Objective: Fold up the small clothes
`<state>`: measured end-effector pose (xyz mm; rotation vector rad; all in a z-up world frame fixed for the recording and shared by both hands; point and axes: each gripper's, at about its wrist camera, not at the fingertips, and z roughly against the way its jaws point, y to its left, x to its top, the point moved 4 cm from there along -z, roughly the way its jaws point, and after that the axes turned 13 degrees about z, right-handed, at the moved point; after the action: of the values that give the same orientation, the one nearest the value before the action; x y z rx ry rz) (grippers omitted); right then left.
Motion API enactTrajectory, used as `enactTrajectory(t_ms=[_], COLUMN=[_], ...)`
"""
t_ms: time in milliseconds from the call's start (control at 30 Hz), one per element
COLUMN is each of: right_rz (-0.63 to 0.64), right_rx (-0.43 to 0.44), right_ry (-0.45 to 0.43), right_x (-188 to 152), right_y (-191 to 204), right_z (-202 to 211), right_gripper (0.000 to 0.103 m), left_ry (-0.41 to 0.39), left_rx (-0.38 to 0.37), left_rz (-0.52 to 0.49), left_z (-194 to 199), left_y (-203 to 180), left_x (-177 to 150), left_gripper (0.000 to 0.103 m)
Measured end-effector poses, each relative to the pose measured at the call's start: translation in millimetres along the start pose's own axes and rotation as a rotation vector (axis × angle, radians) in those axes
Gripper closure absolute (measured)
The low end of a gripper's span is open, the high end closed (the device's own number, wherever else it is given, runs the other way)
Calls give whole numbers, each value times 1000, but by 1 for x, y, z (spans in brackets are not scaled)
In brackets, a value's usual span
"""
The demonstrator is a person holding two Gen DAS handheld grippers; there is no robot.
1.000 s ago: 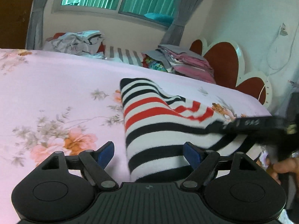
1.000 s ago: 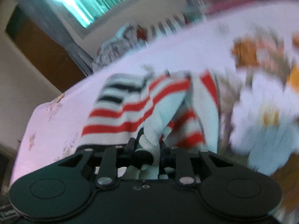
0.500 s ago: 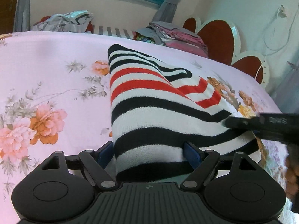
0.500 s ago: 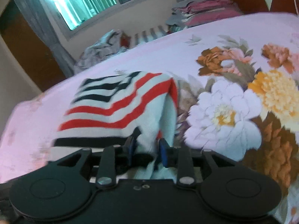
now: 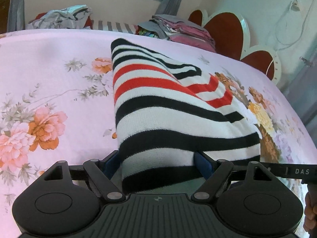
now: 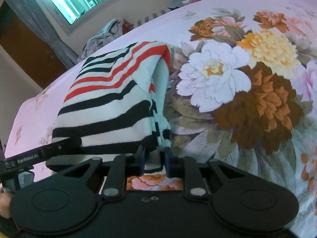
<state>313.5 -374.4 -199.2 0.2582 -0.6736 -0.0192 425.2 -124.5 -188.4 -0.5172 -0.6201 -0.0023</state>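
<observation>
A folded knit garment (image 5: pixel 166 107) with black, white and red stripes lies on the pink floral bedsheet (image 5: pixel 49 75). My left gripper (image 5: pixel 156 162) is open, its blue pads on either side of the garment's near edge, which lies between the jaws. My right gripper (image 6: pixel 154 158) is shut on the garment's (image 6: pixel 111 99) near right corner, bunched between its pads. The right gripper's finger (image 5: pixel 287 171) shows at the right of the left wrist view. The left gripper's finger (image 6: pixel 39 152) shows at the left of the right wrist view.
Piles of clothes (image 5: pixel 178 27) lie at the far side of the bed by a red-and-white headboard (image 5: pixel 223 29). A crumpled heap of clothes (image 5: pixel 61 17) sits under the window. White cables hang on the wall at the right.
My left gripper has moved forward, so the garment's near edge now lies between its open jaws. My right gripper has kept its hold on the corner and lowered it toward the sheet.
</observation>
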Motion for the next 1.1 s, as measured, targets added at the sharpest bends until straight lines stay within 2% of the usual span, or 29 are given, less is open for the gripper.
enactTrajectory(t_ms=[100, 133, 167, 200, 367, 467, 567, 633, 700, 767, 833, 933, 1100], right_rz=[30, 26, 18, 12, -42, -124, -204, -221, -211, -183, -91, 33, 59], right_rx=[14, 21, 22, 19, 3, 6, 2, 11, 5, -6, -78, -218, -222], right_ry=[-31, -54, -73, -86, -109, -84, -70, -53, -38, -56, -82, -84, -102], right_x=[16, 23, 31, 39, 83, 105, 120, 126, 127, 129, 131, 121, 120], right_y=[5, 5, 4, 3, -6, -15, -24, -27, -27, -22, -15, -16, -12], right_z=[11, 15, 16, 15, -9, -35, -61, -77, -88, -91, -89, -94, -91], right_gripper=[68, 63, 54, 50, 49, 44, 44, 49, 68, 78, 89, 91, 87], left_ry=[-19, -30, -41, -51, -88, -89, -87, -82, -72, -61, -49, -27, -42], left_rx=[-17, -22, -22, -22, -1, 15, 28, 33, 36, 36, 39, 39, 41], left_rz=[19, 21, 22, 30, 86, 103, 127, 147, 169, 189, 209, 213, 199], left_z=[12, 15, 17, 17, 2, -16, -34, -45, -57, -68, -79, -92, -90], left_y=[0, 0, 0, 0, 4, 6, 10, 14, 17, 19, 23, 28, 24], left_x=[14, 19, 25, 33, 67, 82, 95, 102, 107, 109, 109, 99, 102], left_gripper=[23, 23, 23, 23, 23, 23, 23, 23, 23, 23, 23, 23, 22])
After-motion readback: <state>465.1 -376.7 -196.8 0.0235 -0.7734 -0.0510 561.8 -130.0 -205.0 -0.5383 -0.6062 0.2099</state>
